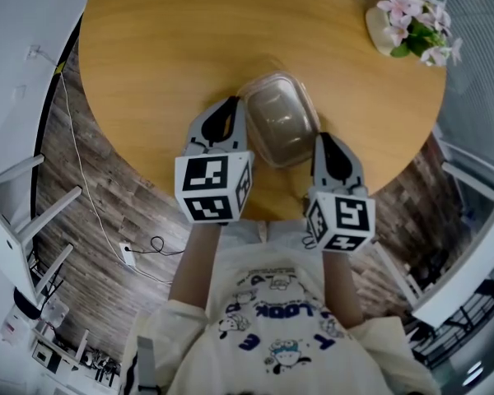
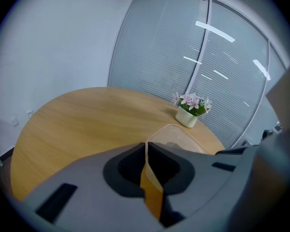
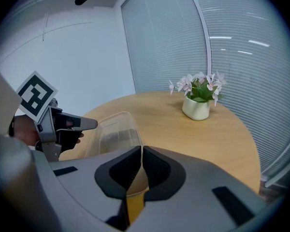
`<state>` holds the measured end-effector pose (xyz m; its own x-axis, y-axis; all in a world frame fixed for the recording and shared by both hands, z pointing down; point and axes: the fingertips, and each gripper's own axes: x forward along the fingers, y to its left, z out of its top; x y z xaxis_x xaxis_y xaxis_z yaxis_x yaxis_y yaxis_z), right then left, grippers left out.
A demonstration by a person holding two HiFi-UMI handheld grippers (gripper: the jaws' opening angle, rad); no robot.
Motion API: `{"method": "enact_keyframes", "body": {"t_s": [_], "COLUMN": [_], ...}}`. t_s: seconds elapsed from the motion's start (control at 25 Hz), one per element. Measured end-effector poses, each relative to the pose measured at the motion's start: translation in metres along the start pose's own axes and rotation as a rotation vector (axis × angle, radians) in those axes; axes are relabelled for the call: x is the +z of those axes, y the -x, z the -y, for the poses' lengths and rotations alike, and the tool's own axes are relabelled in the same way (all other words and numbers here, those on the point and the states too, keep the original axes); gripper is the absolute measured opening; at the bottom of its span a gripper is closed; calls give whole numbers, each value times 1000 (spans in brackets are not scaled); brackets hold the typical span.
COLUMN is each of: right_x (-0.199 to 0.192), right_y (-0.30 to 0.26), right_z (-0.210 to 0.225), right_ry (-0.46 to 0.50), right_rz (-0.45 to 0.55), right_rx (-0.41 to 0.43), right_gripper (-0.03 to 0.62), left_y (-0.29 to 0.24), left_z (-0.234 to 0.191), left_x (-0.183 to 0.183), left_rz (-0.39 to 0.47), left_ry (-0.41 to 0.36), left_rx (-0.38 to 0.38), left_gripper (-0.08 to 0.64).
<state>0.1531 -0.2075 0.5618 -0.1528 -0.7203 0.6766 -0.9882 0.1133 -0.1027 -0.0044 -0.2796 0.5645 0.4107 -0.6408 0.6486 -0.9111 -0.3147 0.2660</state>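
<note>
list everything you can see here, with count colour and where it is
table: 1, light wood, round, centre
container: 1, clear plastic, at the table's near side, between the grippers
flower pot: 1, white with pink flowers, table's far right
cable: 1, white, floor at left
blinds: grey-white, behind the table
floor: grey-brown planks
left gripper: 1, grey, shut on the container's rim
right gripper: 1, grey, shut on the container's rim
shirt: 1, cream, cartoon print, bottom of head view

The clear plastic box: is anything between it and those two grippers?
Nothing visible: the left gripper and the right gripper each pinch the rim of the clear plastic box, on opposite sides. The flower pot stands apart.
</note>
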Motion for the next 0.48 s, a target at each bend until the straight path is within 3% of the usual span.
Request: {"method": "enact_keyframes", "body": {"t_s": [0.48], "right_x": [53], "right_y": [25], "right_z": [-9], "right_ry": [48], "right_rz": [149], "right_rx": [-5], "right_gripper": [17], "left_y": [44], "left_z": [7], "left_x": [54], "left_rz": [139], "left_ry": [-35], "left_rx": [-2], "left_gripper": [20]}}
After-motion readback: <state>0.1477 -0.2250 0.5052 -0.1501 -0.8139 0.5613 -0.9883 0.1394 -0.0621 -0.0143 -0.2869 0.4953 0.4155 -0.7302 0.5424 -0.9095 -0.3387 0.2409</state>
